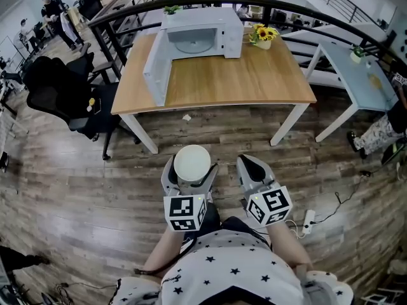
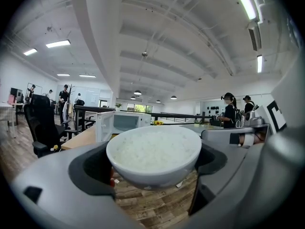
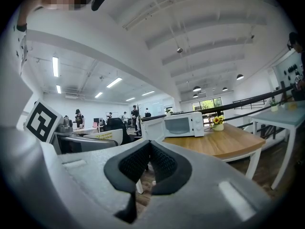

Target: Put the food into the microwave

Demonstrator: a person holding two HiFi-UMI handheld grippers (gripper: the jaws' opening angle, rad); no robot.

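Observation:
A white bowl of rice [image 1: 192,162] [image 2: 153,155] sits between the jaws of my left gripper [image 1: 191,170] [image 2: 153,175], which is shut on it, held over the wooden floor in front of the person. My right gripper [image 1: 253,170] [image 3: 149,166] hangs beside it, shut with its black pads touching and nothing between them. The white microwave [image 1: 202,33] [image 2: 125,121] [image 3: 183,124] stands at the back of the wooden table [image 1: 254,81], its door [image 1: 156,68] swung open to the left and its inside bare.
A pot of yellow flowers [image 1: 262,36] stands right of the microwave. A black office chair [image 1: 63,94] is left of the table and a pale blue table [image 1: 362,75] to the right. A power strip [image 1: 308,220] and cable lie on the floor. People stand in the distance.

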